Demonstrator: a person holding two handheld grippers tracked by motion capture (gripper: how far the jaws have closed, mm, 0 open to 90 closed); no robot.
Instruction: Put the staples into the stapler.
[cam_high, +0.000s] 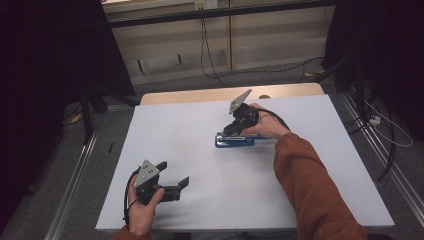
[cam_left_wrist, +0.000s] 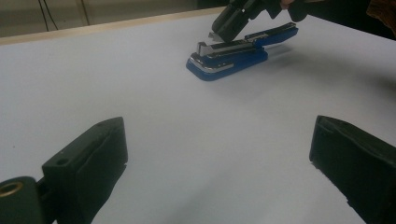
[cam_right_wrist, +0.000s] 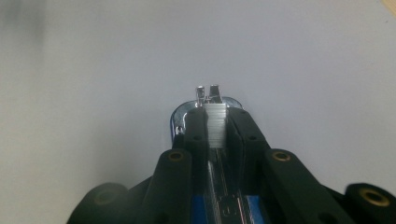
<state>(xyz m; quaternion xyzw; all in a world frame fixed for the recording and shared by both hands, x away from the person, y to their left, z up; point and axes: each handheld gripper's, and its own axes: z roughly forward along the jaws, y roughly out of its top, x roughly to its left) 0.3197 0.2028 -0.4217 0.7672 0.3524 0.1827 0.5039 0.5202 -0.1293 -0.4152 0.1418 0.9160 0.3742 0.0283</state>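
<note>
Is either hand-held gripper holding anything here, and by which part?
The right hand-held gripper pinches a strip of staples by its sides, over the open blue stapler. The left hand-held gripper is open, holding nothing.

A lab: black curtains; floor cables; white table.

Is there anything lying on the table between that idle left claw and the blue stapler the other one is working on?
Nothing visible. Bare white table lies between the open left claw and the blue stapler, where the right claw grips a strip of staples.
</note>
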